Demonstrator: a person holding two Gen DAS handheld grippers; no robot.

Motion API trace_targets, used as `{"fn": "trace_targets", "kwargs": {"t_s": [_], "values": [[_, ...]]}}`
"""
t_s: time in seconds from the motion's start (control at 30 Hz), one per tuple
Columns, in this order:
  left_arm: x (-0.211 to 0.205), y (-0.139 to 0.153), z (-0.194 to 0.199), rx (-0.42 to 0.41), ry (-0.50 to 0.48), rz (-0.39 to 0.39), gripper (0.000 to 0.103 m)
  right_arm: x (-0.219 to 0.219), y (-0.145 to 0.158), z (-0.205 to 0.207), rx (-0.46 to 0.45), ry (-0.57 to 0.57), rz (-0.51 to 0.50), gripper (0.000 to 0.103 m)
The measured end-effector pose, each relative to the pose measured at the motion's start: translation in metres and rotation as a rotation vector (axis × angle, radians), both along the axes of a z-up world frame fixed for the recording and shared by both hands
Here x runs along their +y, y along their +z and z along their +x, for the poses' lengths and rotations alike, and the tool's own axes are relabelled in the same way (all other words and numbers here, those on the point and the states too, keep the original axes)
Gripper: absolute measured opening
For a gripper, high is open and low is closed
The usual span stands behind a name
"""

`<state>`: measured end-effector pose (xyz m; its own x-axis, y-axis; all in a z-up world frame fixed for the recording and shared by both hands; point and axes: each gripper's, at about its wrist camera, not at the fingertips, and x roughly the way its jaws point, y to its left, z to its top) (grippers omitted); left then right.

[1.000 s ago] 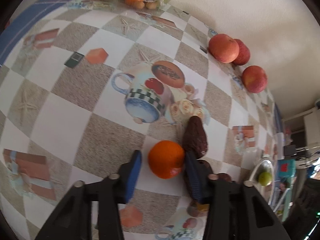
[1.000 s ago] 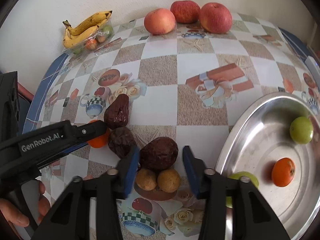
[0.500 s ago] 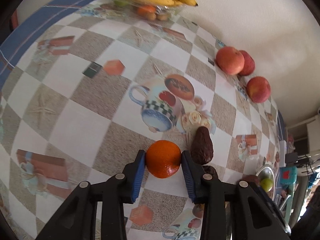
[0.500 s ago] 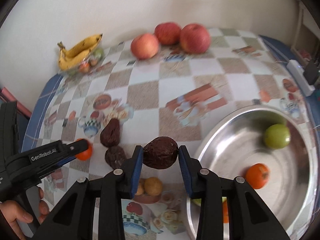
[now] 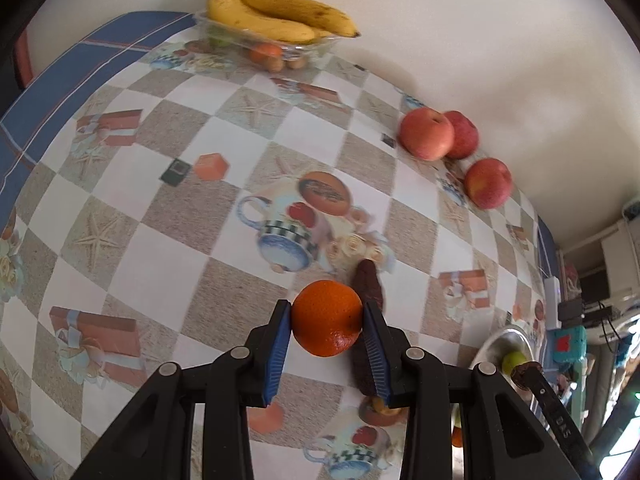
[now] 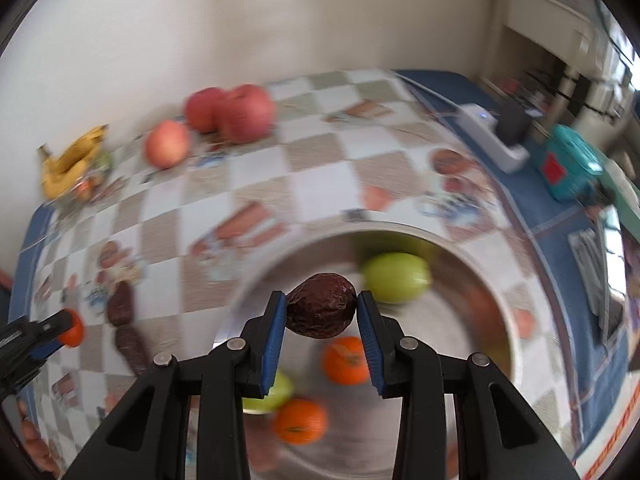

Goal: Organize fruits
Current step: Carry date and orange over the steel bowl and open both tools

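Motion-blurred bananas, apples and bowl fruit; dark fruit half hidden behind the left claw.

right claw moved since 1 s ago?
Yes. The right claw, shut on the wrinkled dark brown fruit, has swung from the checkered tablecloth to over the round steel bowl.

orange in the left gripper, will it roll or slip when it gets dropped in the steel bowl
The round orange fruit will likely roll: it is near-spherical, and the shiny steel bowl looks smooth and curved. It may bump the orange fruits already inside. It seems firm, since the left gripper fingers pinch it without visible denting, so slipping looks unlikely.
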<state>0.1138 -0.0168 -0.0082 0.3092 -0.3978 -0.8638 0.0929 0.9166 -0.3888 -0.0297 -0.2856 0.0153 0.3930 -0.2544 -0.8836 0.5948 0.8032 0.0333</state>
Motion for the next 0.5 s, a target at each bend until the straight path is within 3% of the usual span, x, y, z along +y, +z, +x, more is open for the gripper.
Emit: {"fn": "trace_targets", "kwargs": {"t_s": [0.27,0.5], "values": [[-0.046,0.013,-0.023,-0.028,-0.127,0.014,0.039,-0.044,-0.006,-0.034,0.011,-0.147,0.073,0.038],[-0.1,0.015,-0.056,-0.025,-0.282,0.012,0.039,-0.057,-0.01,-0.05,0.024,-0.174,0.097,0.038]]}}
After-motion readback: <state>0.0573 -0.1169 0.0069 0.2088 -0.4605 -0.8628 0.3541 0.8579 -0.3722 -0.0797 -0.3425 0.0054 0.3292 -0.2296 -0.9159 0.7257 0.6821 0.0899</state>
